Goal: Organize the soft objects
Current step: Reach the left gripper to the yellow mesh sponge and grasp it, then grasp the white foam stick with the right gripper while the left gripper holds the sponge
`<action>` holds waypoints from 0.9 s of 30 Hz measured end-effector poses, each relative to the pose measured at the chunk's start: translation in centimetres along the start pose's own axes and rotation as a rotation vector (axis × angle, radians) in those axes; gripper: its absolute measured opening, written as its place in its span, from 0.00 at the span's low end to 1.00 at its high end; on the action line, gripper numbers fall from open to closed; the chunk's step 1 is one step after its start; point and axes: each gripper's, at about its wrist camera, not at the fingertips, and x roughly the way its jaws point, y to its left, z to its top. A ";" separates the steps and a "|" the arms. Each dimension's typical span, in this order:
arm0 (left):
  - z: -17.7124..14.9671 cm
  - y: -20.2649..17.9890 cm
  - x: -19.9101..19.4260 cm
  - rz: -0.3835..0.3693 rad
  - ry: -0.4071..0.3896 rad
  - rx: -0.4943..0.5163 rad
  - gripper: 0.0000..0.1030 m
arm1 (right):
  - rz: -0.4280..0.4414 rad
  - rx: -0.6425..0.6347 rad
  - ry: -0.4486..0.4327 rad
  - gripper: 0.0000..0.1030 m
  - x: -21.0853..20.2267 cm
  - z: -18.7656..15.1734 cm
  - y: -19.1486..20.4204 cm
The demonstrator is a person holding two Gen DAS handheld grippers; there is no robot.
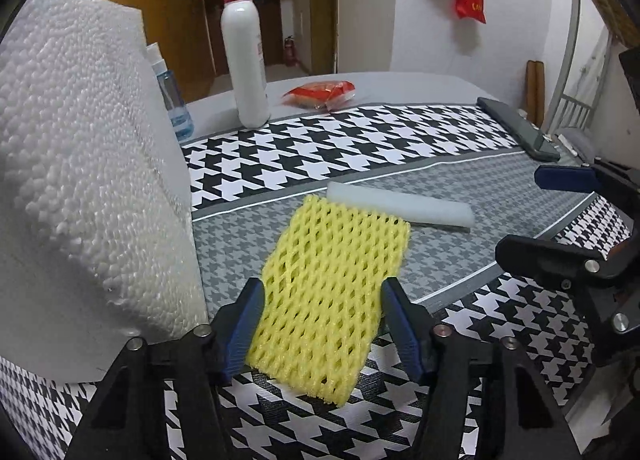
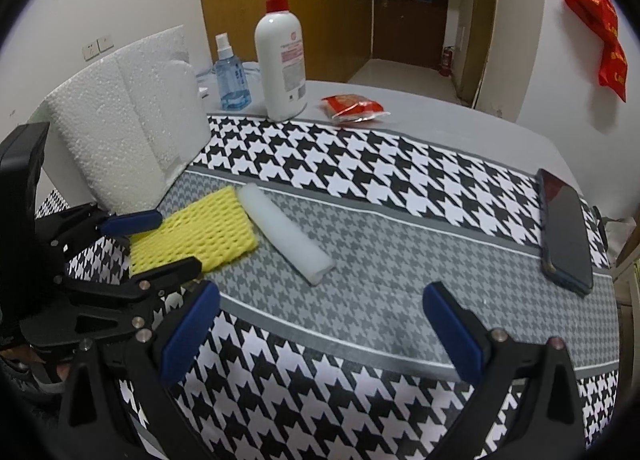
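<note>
A yellow foam net (image 1: 328,292) lies flat on the houndstooth cloth; it also shows in the right wrist view (image 2: 200,234). My left gripper (image 1: 322,334) is open, its blue pads on either side of the net's near end, not squeezing it. A white foam roll (image 1: 400,206) lies just beyond the net, touching its far edge; in the right wrist view the roll (image 2: 284,232) lies diagonally. A large white foam block (image 1: 84,176) stands at the left. My right gripper (image 2: 320,336) is open and empty above the cloth, to the right of the net.
A white pump bottle (image 2: 282,60), a blue spray bottle (image 2: 232,74) and a red snack packet (image 2: 354,108) stand at the table's back. A dark phone (image 2: 566,232) lies at the right edge. A red bag (image 2: 600,28) hangs on the wall.
</note>
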 end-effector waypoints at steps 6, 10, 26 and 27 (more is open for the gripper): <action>0.0 0.5 -0.3 -0.025 -0.009 -0.009 0.30 | -0.005 -0.020 0.017 1.00 0.4 0.2 0.3; 0.0 1.1 -0.6 -0.049 -0.009 -0.034 0.16 | -0.003 -0.027 0.043 1.00 1.3 0.6 0.4; -0.1 1.4 -1.0 -0.122 -0.018 -0.042 0.14 | 0.052 -0.109 0.102 0.70 3.9 2.0 1.2; -0.1 1.4 -1.0 -0.121 -0.019 -0.041 0.14 | 0.053 -0.105 0.106 0.69 4.1 2.0 1.0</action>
